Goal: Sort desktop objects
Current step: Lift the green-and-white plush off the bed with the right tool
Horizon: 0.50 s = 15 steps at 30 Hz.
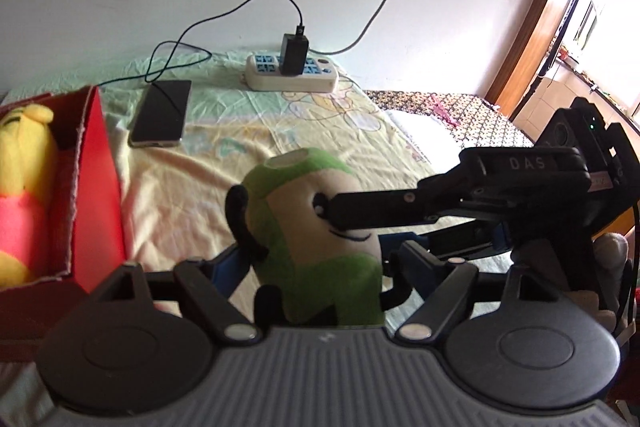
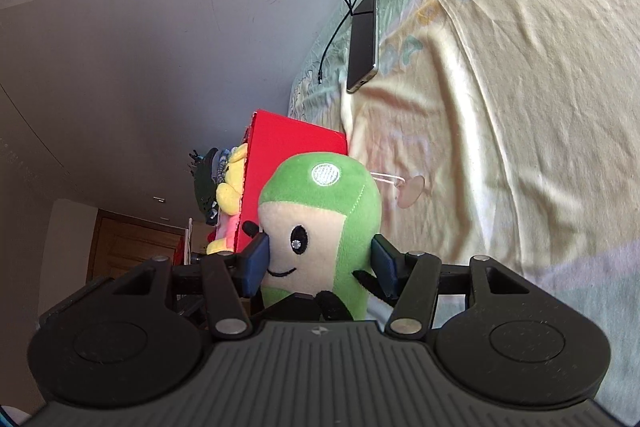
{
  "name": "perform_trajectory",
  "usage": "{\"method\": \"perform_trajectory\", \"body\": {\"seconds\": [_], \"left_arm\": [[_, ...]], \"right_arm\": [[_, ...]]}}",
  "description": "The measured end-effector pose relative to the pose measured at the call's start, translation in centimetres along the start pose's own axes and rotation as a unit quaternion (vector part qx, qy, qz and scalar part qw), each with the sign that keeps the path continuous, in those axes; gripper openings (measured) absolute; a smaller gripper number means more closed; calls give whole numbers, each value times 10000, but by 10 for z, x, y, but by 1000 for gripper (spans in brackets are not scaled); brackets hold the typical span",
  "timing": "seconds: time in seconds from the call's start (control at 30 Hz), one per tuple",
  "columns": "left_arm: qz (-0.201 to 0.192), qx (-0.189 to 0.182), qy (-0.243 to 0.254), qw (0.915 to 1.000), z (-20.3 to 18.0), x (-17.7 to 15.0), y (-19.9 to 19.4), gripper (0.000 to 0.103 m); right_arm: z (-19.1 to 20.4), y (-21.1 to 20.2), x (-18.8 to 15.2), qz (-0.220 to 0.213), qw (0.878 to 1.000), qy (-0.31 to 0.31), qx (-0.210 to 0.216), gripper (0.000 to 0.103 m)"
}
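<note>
A green plush toy (image 1: 316, 255) with a beige face stands upright between the fingers of my left gripper (image 1: 314, 259), whose pads press its sides. My right gripper (image 2: 320, 261) is shut on the same green plush toy (image 2: 320, 211), its blue pads squeezing the cheek and the back. In the left wrist view a right finger (image 1: 380, 207) reaches in from the right onto the toy's face. A red box (image 1: 100, 187) stands to the left, and a yellow plush bear (image 1: 24, 155) lies in it. The right wrist view shows the red box (image 2: 296, 155) just behind the toy.
A phone (image 1: 162, 115) lies on the yellow-green bedsheet (image 1: 248, 139) with a black cable beside it. A white power strip (image 1: 292, 75) with a black charger (image 1: 294, 55) sits by the wall. A clear suction cup (image 2: 412, 191) rests on the sheet near the toy.
</note>
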<state>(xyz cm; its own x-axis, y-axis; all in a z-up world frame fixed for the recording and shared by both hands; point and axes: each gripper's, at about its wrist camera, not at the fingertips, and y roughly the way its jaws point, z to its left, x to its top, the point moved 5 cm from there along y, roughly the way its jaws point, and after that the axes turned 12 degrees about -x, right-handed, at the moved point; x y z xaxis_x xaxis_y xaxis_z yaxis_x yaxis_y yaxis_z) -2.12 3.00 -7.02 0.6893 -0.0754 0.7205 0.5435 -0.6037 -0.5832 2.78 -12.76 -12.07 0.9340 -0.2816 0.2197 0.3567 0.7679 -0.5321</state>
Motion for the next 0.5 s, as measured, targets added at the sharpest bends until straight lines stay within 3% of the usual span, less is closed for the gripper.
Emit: {"method": "perform_trajectory", "body": {"seconds": [0.3,0.5], "left_arm": [[-829,-64,273,9962,25,28,-87,82],[-1373,271,488,9890,61,44,-149,82]], "right_arm": [[73,-10,-14,-655,9959,-597,167,58],[141,16,-16,-893,9887,-1076,541,59]]}}
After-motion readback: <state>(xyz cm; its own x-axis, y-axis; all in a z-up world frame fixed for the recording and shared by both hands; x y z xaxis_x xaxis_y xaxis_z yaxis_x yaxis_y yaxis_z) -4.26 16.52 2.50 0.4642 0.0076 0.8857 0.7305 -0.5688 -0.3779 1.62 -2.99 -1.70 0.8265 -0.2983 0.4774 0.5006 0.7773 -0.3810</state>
